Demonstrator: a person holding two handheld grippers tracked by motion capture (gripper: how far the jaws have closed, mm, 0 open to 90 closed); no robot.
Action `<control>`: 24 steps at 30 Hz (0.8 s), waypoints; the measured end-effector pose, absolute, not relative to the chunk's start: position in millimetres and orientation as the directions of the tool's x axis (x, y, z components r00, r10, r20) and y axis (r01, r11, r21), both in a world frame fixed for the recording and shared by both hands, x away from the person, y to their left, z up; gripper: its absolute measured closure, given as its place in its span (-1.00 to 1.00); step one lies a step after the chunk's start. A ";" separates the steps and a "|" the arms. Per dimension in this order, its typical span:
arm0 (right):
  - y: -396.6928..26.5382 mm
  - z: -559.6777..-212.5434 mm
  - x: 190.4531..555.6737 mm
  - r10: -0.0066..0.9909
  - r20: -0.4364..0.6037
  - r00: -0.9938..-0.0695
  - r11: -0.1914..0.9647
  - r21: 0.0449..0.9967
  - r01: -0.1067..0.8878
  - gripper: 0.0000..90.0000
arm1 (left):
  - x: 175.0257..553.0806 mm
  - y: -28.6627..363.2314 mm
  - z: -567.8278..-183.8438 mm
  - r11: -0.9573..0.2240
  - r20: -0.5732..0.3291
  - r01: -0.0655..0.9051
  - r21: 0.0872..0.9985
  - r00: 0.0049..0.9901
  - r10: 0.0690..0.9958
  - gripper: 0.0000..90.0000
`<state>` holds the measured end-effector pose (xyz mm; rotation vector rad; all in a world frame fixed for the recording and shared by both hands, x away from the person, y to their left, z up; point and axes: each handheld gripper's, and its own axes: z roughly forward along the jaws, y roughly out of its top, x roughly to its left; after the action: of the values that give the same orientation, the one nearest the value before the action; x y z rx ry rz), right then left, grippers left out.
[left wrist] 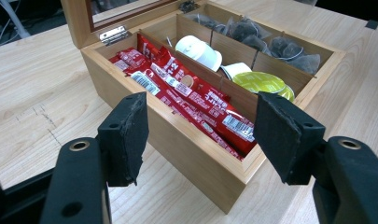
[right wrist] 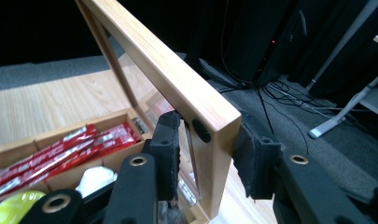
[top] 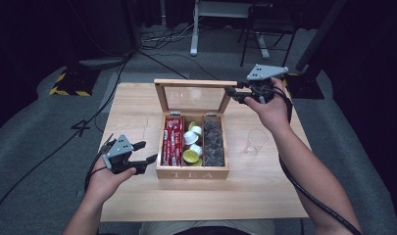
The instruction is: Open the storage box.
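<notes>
At the near left of the table (top: 137,196), the left gripper (top: 143,152) hovers with jaws spread and empty, just beside the wooden tea box (top: 192,172). The box has 3 compartments: red sachets (top: 173,141) left, coffee pods (top: 192,147) middle, dark tea bags (top: 213,140) right. The right gripper (right wrist: 206,154) straddles the far right corner of the upright glass lid (top: 195,83), jaws not quite clamped. This looks like the lid-handling step; next, the jaws likely must pinch the frame. The right gripper view reveals the gaps at the pads (right wrist: 170,140); the high view alone shows a clear cup (top: 257,142).
</notes>
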<state>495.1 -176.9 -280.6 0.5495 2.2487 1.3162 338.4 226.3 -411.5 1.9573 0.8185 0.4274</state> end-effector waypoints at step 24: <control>-166.9 -274.4 566.9 0.657 -0.114 -0.745 0.386 0.900 0.203 0.26 | 316.2 239.7 -425.3 -0.326 -0.048 0.427 0.843 0.664 0.746 -0.23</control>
<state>566.9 -166.9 -274.4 0.7390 2.1930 1.3288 316.2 239.7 -425.3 1.9662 0.9138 0.4399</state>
